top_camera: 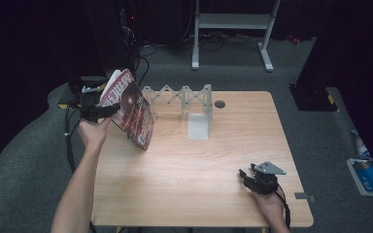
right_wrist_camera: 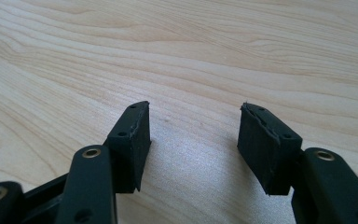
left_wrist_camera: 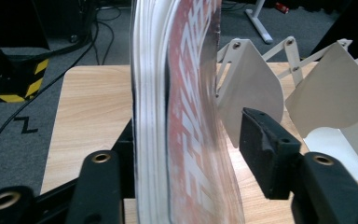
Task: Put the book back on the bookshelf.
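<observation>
From above, the left claw (top_camera: 98,110) is gripping one magazine (top_camera: 132,108), holding it tilted over the table's (top_camera: 184,165) left rear corner, just beside the single white folding rack (top_camera: 187,99). The right claw (top_camera: 246,175) is resting near the front right edge, with bare wood between.

Left gripper view: the magazine (left_wrist_camera: 182,116) is sitting between the jaws, the right one standing slightly off.

Right gripper view: the claw (right_wrist_camera: 193,140) is gaping wide, holding nothing.

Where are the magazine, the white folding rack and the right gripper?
magazine (top_camera: 135,109): high view, on its red cover.
white folding rack (top_camera: 199,96): high view, on its right-hand lattice section.
right gripper (right_wrist_camera: 193,140): right gripper view, midway between its jaws' tips.
</observation>
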Motion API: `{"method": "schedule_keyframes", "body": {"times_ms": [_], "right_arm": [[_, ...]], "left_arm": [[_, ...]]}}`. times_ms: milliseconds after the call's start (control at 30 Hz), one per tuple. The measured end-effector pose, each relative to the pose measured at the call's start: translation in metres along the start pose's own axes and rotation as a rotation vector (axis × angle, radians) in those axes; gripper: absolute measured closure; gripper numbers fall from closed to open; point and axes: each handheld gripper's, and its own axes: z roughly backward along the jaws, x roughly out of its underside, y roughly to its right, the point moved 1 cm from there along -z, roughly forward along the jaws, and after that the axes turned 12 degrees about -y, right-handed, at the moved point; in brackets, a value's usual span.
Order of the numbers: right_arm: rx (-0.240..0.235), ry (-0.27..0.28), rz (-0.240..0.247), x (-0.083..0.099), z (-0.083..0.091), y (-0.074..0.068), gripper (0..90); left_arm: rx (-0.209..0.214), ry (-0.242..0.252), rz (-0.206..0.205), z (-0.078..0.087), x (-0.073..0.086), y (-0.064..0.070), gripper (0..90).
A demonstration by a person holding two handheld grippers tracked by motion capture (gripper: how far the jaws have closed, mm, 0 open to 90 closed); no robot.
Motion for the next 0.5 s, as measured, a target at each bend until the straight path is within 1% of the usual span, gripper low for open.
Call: {"method": "schedule_keyframes", "body": {"times_ms": [33, 200, 300, 367, 500], "right_arm": [[0.0, 0.0, -0.001, 0.0, 0.0, 0.0, 43.8], [0.0, 0.001, -0.001, 0.0, 0.0, 0.0, 43.8], [0.0, 0.001, 0.001, 0.0, 0.0, 0.0, 43.8], [0.0, 0.0, -0.001, 0.0, 0.0, 0.0, 43.8], [0.0, 0.0, -0.001, 0.0, 0.0, 0.0, 43.8]], "left_arm": [[0.001, 0.005, -0.008, 0.002, 0.0, 0.0, 44.8], [0.014, 0.026, -0.014, 0.008, 0.001, 0.001, 42.3], [0.022, 0.034, -0.011, 0.011, 0.003, 0.002, 41.1], [0.023, 0.042, -0.017, 0.013, 0.004, 0.001, 40.4], [0.029, 0.059, -0.012, 0.018, 0.007, 0.0, 38.9]]}}
